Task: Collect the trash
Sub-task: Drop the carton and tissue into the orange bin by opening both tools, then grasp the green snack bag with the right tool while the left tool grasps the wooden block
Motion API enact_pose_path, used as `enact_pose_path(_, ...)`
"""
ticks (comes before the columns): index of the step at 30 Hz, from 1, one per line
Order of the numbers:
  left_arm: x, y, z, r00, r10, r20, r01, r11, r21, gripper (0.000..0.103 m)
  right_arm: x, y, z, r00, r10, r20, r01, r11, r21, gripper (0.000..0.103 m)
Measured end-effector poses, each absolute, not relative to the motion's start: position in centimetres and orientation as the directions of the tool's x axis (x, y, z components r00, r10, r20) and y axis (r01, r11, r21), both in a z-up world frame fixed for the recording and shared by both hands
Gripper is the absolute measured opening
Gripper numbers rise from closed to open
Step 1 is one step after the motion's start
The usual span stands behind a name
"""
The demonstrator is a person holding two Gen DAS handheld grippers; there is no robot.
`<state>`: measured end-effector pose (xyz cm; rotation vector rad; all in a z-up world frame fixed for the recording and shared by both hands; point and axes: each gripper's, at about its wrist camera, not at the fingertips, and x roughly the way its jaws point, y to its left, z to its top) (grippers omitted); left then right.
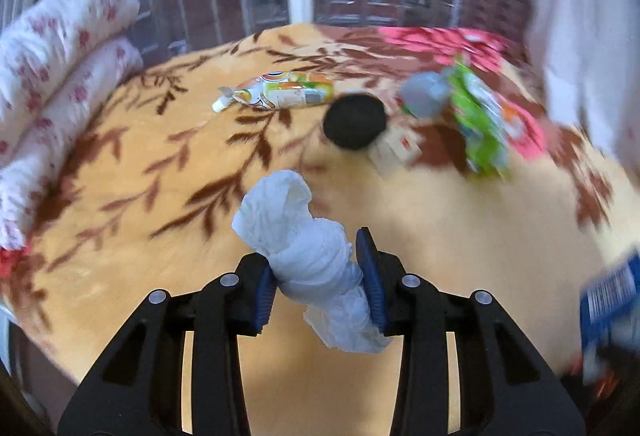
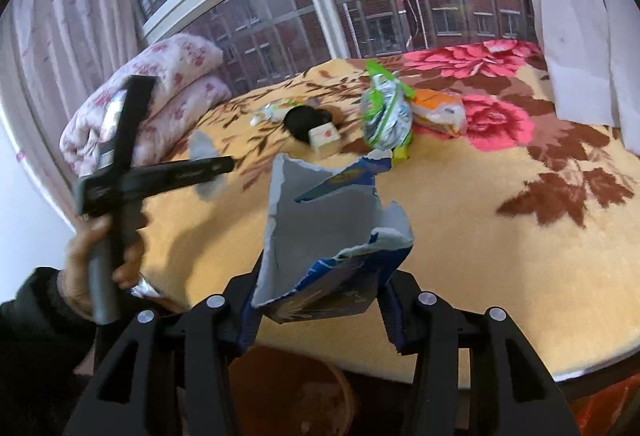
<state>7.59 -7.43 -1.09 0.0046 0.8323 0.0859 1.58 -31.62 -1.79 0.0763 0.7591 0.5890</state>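
Over the floral bed blanket (image 1: 120, 236) by the window (image 2: 360, 8), I'm clamping left tongs (image 1: 320, 276) on crumpled tissue (image 1: 304, 244), right tongs (image 2: 320, 312) on a torn blue wrapper (image 2: 328, 244); labels unreadable.

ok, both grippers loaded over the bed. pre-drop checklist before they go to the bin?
1. Left gripper shut on crumpled white tissue: ok.
2. Right gripper shut on torn blue-and-white snack bag: ok.
3. Brown round bin below right gripper: ok, only partly in view.
4. Bin under left gripper: not ok, the yellow floral blanket lies beneath.
5. Bed cleared: not ok, green crinkled wrapper and small cardboard box remain.
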Motion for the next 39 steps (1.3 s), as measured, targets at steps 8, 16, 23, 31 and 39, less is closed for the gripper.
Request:
enact_pose_path(8, -4.1, -6.6, -3.8, 0.626, 0.021, -0.779, 0.070, 0.994, 0.083, 0.037, -6.1, -29.7, -3.2, 0.494, 0.526, -0.692, -0.521, 0.817, 0.249, 0.049)
enact_pose_path(16, -9.6, -5.9, -11.5, 0.483, -0.055, -0.874, 0.218, 0.974, 0.060, 0.037, -9.6, -27.6, -9.6, 0.305, 0.490, -0.816, -0.515, 0.806, 0.292, 0.049)
enact_pose_path(23, -7.9, -6.3, -19.1, 0.337, -0.064, -0.939, 0.283, 0.958, 0.037, 0.037, -7.6, -24.7, -16.9, 0.169, 0.417, -0.893, -0.525, 0.805, 0.276, 0.049)
enact_pose_path(31, -6.7, -6.6, -21.2, 0.260, -0.061, -0.964, 0.319, 0.948, 0.026, 0.038, -6.3, -23.7, -19.6, 0.069, 0.411, -0.909, -0.554, 0.773, 0.307, 0.050)
enact_pose_path(39, -7.0, -7.5, -20.8, 0.280, -0.022, -0.960, 0.362, 0.929, 0.084, 0.079, -5.4, -22.8, -20.5, 0.033, 0.368, -0.929, -0.609, 0.745, 0.273, 0.079)
